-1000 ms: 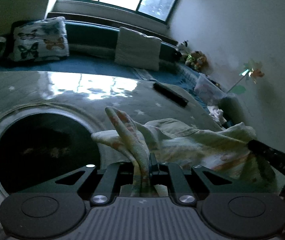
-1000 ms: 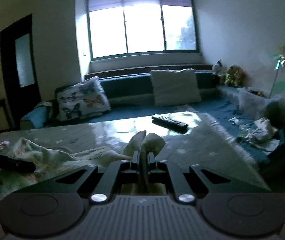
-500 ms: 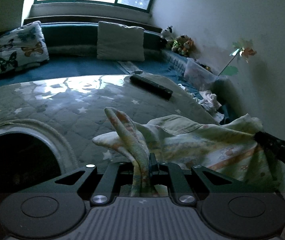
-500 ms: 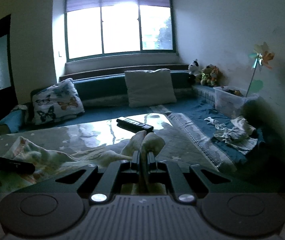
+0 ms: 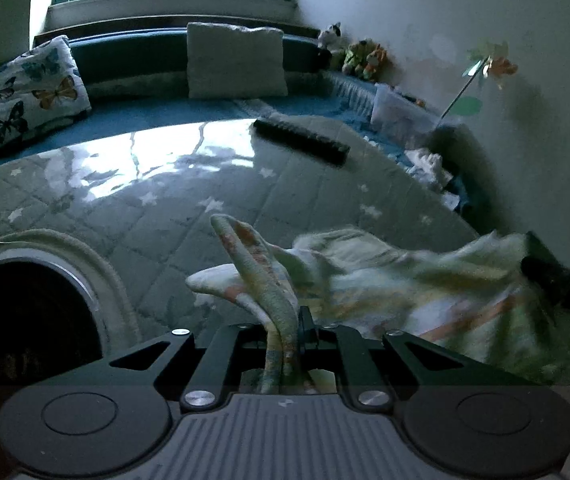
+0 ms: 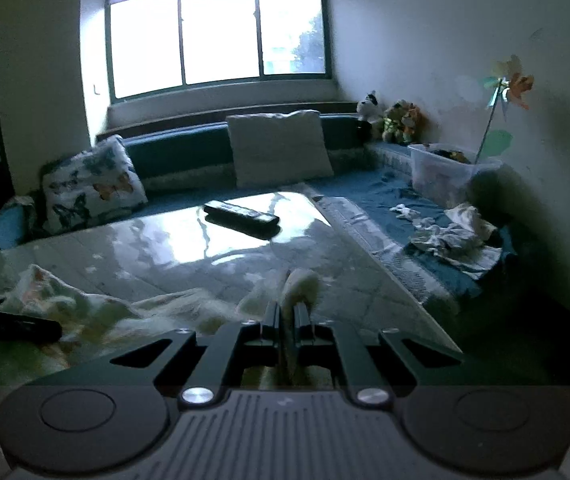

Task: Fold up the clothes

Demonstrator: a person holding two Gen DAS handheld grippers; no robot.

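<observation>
A pale patterned garment (image 5: pixel 385 280) hangs stretched between my two grippers over the star-patterned table (image 5: pixel 165 208). My left gripper (image 5: pixel 291 320) is shut on one bunched corner of it. My right gripper (image 6: pixel 287 312) is shut on the other corner, and its dark finger shows at the right of the left wrist view (image 5: pixel 557 284). In the right wrist view the garment (image 6: pixel 105 312) trails to the left, where the left gripper's finger (image 6: pixel 13 326) shows.
A black remote (image 6: pixel 241 214) lies at the table's far end. A round dark opening (image 5: pixel 25 312) is at the table's left. Behind is a blue sofa with cushions (image 6: pixel 277 148), a plastic bin (image 6: pixel 445 168) and loose clothes (image 6: pixel 453 236).
Both grippers have moved with the garment toward the far end of the table; the round opening has slid left and the garment is now blurred from motion.
</observation>
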